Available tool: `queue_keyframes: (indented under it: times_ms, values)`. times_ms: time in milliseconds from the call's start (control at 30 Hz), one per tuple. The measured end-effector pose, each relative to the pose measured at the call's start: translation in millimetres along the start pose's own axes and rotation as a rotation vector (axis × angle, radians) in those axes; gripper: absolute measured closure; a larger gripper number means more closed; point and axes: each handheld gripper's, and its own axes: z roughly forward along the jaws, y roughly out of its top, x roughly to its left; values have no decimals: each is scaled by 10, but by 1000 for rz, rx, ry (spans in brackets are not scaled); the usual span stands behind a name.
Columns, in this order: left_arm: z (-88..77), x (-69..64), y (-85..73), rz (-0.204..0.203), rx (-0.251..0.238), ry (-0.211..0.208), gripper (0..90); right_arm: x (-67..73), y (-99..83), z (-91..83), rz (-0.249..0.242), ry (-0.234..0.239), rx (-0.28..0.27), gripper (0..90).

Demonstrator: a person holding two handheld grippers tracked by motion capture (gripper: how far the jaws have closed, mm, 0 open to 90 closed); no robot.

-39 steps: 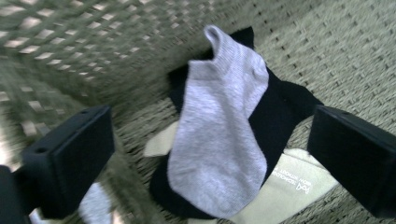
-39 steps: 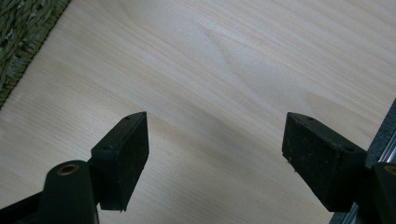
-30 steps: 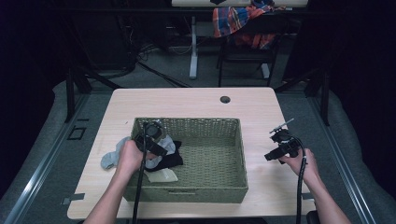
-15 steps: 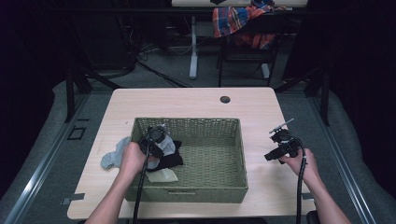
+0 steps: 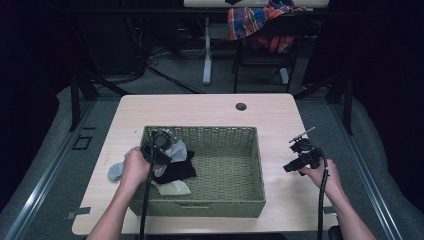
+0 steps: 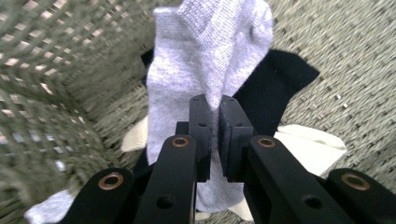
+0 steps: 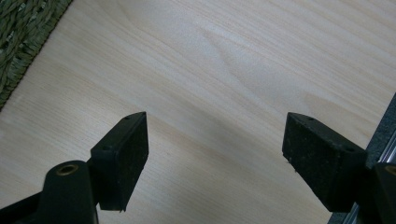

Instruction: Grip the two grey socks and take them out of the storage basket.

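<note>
Left tool (image 6: pixel 215 135) pinches a soft grey knit sock (image 6: pixel 205 60) over woven wicker basket (image 6: pixel 56 70).

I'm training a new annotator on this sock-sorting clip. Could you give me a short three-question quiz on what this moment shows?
1. True or false: the left hand-held gripper is shut on the grey sock.
2. Which sock lies directly under the grey one in the basket?
A. a red sock
B. the black sock
C. a striped sock
3. Fill in: the right hand-held gripper hangs with its jaws ____ over the bare table.

Key
1. True: the pads pinch the fabric after the jaws have just been closing.
2. B; a cream sock lies beside it.
3. Open, with nothing between them.
</note>
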Motion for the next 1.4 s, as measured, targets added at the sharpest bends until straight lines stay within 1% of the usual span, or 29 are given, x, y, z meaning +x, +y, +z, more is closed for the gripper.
queue_keyframes:
  times_ms: [133, 300, 333, 633, 867, 1100, 1400]
  values:
    - [-95, 10, -14, -12, -40, 11, 851, -3, -1, 2, 1, 3, 0, 225]
    - [-201, 15, -23, -4, -68, 20, 851, 1, 0, 0, -1, 1, 0, 225]
    - [-219, 9, -25, -9, -77, 21, 851, 1, 0, 0, 0, 3, 0, 224]
    - [-380, 18, -23, -2, -111, 29, 851, 1, 0, 2, -1, 1, 2, 224]
    - [-500, 69, -47, -17, -144, 41, 851, 4, -1, 4, 1, -2, -2, 224]
    - [-616, 109, -74, -24, -165, 48, 851, 6, 1, 4, 0, -2, -1, 224]
    - [-756, 152, -111, -38, -194, 71, 851, 4, 0, 7, 0, -2, 0, 224]
